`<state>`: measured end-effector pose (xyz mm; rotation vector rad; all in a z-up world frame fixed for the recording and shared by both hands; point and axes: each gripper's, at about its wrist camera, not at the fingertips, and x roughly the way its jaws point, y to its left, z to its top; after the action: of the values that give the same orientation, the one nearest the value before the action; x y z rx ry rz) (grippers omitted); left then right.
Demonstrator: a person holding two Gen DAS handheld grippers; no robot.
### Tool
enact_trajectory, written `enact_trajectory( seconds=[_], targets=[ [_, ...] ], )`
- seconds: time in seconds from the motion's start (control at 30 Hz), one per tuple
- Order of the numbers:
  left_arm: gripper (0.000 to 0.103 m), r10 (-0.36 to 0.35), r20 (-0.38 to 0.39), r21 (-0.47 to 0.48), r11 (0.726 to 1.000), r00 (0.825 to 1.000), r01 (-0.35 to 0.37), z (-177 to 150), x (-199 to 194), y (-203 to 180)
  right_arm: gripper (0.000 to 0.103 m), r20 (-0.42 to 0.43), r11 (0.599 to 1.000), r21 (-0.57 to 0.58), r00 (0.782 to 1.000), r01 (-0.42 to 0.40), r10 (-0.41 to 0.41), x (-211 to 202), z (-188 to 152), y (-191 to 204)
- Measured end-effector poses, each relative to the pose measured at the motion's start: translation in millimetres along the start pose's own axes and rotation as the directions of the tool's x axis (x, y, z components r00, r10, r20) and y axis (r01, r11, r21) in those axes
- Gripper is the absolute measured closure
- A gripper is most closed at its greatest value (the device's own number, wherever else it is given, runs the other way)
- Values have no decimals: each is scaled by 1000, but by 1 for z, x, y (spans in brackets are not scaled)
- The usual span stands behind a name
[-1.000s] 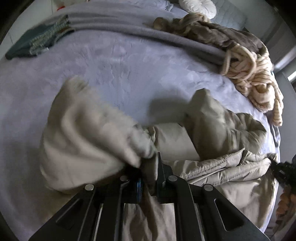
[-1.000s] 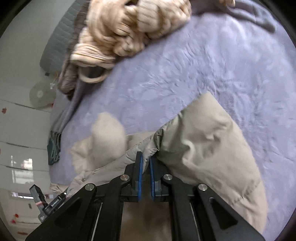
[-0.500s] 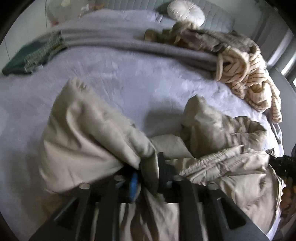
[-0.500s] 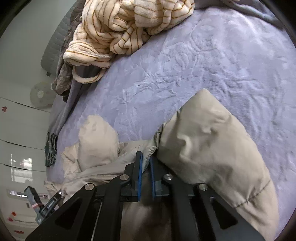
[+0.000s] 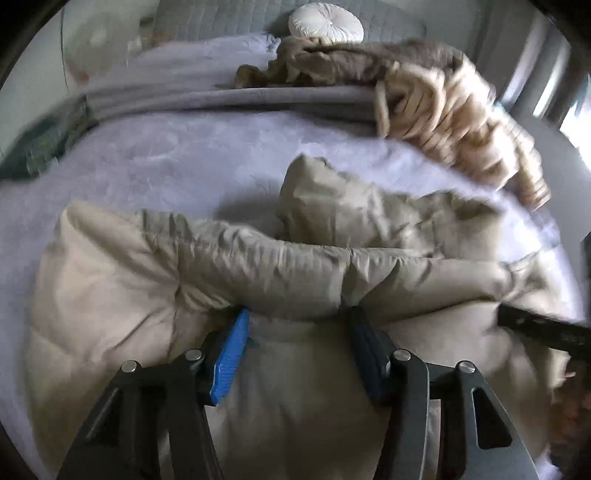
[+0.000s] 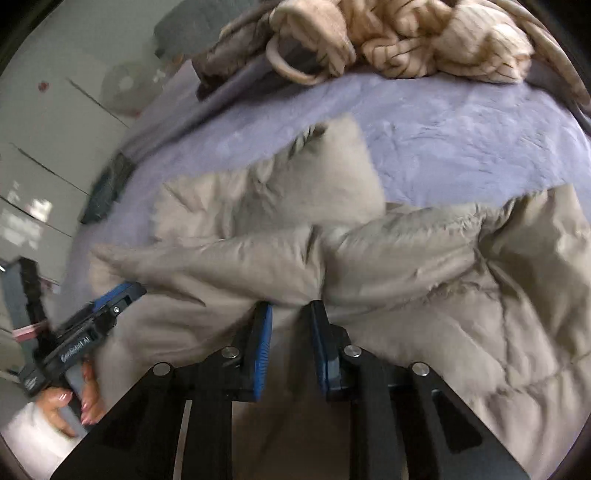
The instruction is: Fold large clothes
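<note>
Both sets of jaws have let go since half a second ago, when each was clamped on the beige puffer jacket; its hem edge now lies dropped across the body as a thick roll. On my left gripper the jaws stand wide apart, fabric bulging between them but not pinched. My right gripper has jaws parted narrowly, just clear of the roll. The jacket sits mid-frame on the lavender bedspread, one sleeve sticking up behind the fold. I judge the first fold laid; sleeves and further folds remain. A striped robe lies at the upper right.
</note>
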<state>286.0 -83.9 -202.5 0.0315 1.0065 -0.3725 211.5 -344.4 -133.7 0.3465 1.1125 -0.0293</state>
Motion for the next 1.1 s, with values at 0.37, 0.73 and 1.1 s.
enact_trajectory(
  seconds=[0.37,0.73,1.1],
  targets=[
    [45,99,31,-22,995,995,-98,31,11,62,96,5,1000,18,1000,23,-23,-15,26,-54],
    [42,137,-51,-168,975,989,-144,37,56,115,103,70,938,337,991,87,-117,-3,26,-159],
    [27,199,-57,-151,967,978,-205,17,-35,123,69,84,912,401,988,87,-131,-63,0,-127]
  ],
)
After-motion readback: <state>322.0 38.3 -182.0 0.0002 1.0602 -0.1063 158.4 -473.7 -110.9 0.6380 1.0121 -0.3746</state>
